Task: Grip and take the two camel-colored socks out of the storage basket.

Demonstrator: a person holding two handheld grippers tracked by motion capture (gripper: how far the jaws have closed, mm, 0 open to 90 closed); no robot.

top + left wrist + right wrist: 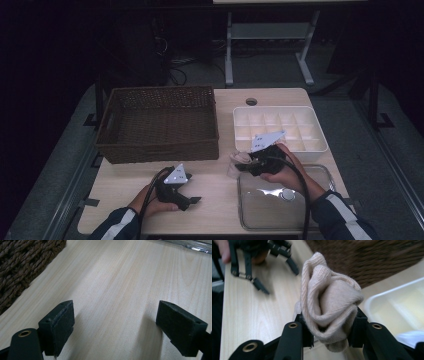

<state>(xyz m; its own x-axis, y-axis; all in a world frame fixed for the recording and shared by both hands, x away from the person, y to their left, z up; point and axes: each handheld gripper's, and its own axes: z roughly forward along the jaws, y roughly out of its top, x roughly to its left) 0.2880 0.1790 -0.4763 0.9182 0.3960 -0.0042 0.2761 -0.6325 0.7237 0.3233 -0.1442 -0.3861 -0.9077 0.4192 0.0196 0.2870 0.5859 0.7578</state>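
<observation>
The right gripper [329, 340] pinches a bunched beige knitted sock [329, 302] beside the white compartment tray [320, 145]; its loose folds could slip free. The left gripper [120, 325] gapes wide, empty.
</observation>
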